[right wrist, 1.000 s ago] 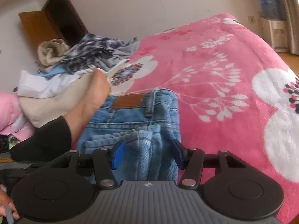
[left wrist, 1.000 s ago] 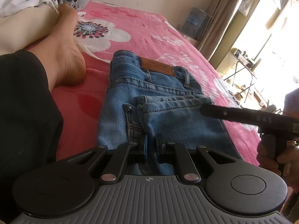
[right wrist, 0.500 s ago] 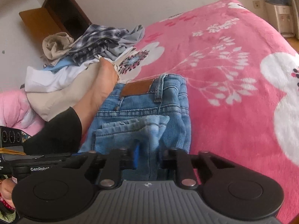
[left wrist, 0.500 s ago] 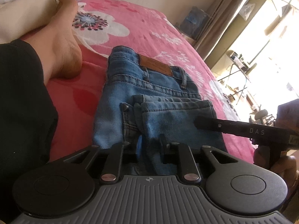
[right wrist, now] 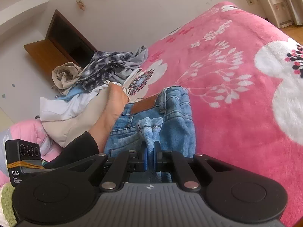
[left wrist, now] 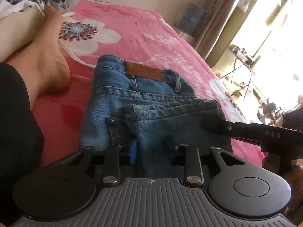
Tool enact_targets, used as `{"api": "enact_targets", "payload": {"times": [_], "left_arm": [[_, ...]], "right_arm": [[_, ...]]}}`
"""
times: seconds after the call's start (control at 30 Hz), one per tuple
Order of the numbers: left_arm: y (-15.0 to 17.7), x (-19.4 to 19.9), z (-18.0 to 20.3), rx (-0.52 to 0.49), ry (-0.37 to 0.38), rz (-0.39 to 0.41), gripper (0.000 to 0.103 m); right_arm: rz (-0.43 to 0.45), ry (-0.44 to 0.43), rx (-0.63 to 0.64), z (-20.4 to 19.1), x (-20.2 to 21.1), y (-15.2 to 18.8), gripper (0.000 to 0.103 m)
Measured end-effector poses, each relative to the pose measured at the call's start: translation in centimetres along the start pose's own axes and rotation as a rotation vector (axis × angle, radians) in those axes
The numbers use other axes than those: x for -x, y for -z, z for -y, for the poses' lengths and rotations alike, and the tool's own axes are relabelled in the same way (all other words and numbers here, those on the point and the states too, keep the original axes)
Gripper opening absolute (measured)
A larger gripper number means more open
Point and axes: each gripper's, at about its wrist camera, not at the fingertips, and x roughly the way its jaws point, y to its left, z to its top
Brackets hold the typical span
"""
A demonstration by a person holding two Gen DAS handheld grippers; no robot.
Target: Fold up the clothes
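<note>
While your right gripper (right wrist: 149, 156) pinches the jeans (right wrist: 151, 119) hem at 6 o'clock for lifting, your left gripper (left wrist: 151, 151) is closing on denim. Folded jeans lie centre-bed (right wrist: 236, 98); unfolded pile (right wrist: 106, 66) waits at 11 o'clock.

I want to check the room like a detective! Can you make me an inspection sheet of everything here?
Surface: pink fleece blanket with white flowers covering the bed.
Job's things: folded blue denim jeans, brown leather waist patch facing up.
Clutter: heap of unfolded clothes, a grey plaid shirt on top; the person's bare foot beside the jeans.
Grippers: left gripper closing, denim between its jaws; right gripper shut on a denim fold.
Cables: nothing seen.
Surroundings: brown wooden cabinet, beige curtain, bright window.
</note>
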Motion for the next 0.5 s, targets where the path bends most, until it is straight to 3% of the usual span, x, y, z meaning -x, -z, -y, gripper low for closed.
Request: {"api": "enact_targets", "payload": {"times": [0.17, 0.37, 0.5], "left_arm": [[-0.3, 1.5, 0.1, 0.046, 0.006, 0.055, 0.006], [-2.7, 3.4, 0.1, 0.107, -0.005, 0.132, 0.004], [-4.9, 1.5, -0.4, 0.083, -0.055, 0.104, 0.004]], "right_arm": [[0.039, -0.043, 0.019, -1.6, 1.3, -0.2, 0.006], [0.073, -0.081, 0.013, -3.1, 1.2, -2.0, 0.006], [0.083, -0.066, -0.054, -2.1, -0.7, -3.8, 0.006]]}}
